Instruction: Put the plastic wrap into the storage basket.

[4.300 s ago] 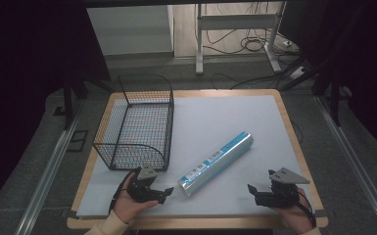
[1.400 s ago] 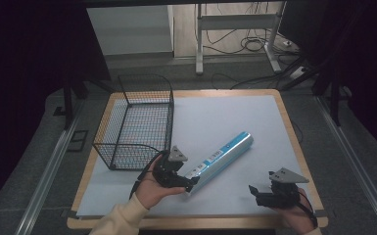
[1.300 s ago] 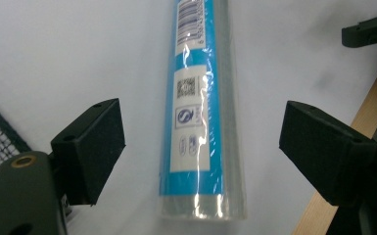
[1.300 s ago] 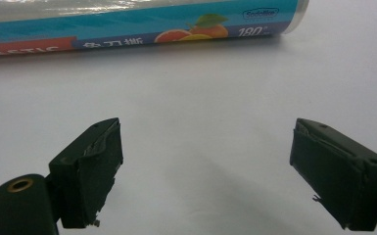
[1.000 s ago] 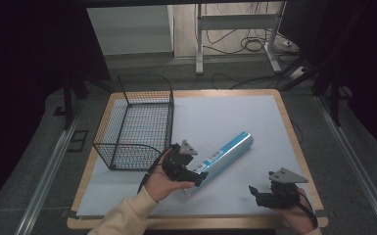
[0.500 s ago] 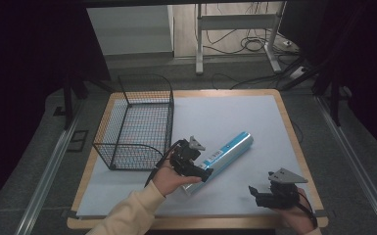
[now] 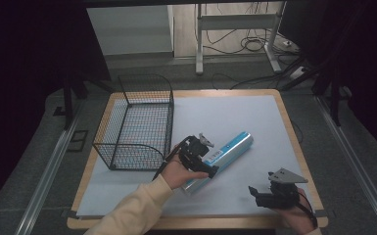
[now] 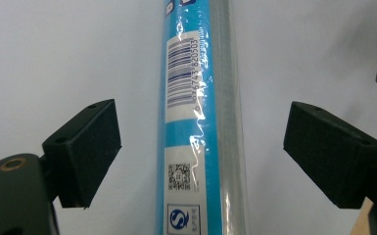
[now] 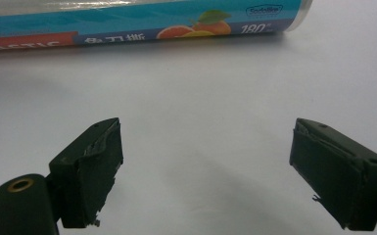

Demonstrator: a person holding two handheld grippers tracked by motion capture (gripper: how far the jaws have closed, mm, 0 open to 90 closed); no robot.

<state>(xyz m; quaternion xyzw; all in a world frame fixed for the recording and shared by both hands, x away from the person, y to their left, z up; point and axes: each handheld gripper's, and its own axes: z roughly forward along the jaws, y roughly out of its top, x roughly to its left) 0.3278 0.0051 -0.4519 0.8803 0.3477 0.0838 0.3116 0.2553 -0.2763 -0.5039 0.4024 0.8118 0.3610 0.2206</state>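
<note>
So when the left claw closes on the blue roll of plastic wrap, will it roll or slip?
The roll of plastic wrap is a cylinder lying on its side, so it probably rolls if nudged. Its glossy film looks slippery. The left claw straddles it, open, which should trap it.

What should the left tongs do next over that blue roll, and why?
Probably lower a little and close. In the left gripper view the left tongs stand open with the blue roll lying between the jaws, a gap on each side, nothing gripped yet. The high view puts them over the roll's near end. The right tongs rest open, apart from it.
</note>
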